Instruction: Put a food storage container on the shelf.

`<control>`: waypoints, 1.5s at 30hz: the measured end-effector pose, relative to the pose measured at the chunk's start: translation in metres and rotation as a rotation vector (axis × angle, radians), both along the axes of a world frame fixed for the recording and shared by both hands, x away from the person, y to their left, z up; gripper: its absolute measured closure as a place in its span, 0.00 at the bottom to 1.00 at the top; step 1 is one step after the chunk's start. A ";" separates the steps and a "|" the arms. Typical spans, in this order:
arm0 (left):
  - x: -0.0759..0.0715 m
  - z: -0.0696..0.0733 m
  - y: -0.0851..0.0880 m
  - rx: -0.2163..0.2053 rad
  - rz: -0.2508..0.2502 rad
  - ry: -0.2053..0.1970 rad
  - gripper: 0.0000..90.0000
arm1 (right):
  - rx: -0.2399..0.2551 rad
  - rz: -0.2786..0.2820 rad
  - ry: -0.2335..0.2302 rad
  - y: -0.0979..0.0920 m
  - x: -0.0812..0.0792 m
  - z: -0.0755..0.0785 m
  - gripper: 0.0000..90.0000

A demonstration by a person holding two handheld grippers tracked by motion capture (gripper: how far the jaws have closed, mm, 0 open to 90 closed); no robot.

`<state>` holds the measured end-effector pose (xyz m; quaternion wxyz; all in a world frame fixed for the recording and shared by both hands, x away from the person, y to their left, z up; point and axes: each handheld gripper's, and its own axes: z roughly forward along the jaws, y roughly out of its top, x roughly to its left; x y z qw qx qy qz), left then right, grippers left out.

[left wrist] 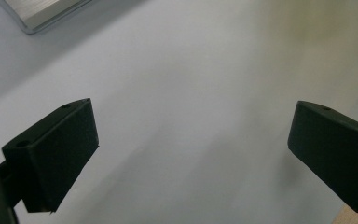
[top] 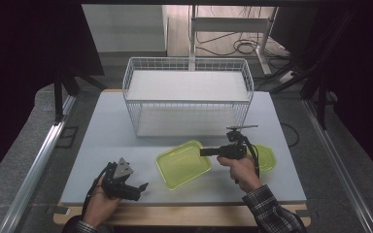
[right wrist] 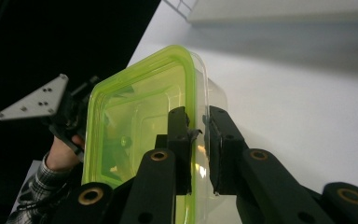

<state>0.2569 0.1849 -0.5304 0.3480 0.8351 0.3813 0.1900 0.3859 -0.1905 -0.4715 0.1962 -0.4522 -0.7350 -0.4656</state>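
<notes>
Pinching the green container's (right wrist: pixel 140 126) rim, the right tongs (right wrist: pixel 196 122) grip it while the left tongs (left wrist: pixel 191 154) sit spread.

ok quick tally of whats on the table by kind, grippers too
Yellow-green container: 1, rim pinched in the right gripper's jaws
Yellow-green lid: 1, lying flat behind the right hand
White wire basket: 1
Handheld grippers: 2, left gripper open, right gripper shut on the container
Total: 5
</notes>
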 end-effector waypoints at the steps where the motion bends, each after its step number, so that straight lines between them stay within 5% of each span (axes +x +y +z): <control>1: 0.000 0.000 0.000 0.000 0.000 0.001 0.02 | 0.006 -0.004 -0.005 -0.001 0.001 0.002 0.89; 26: 0.000 -0.001 -0.002 0.021 -0.013 0.004 0.02 | 0.083 -0.069 -0.111 -0.004 0.018 0.072 0.89; 45: 0.000 -0.002 -0.003 0.025 -0.015 0.006 0.01 | 0.124 -0.119 -0.150 -0.004 0.039 0.122 0.89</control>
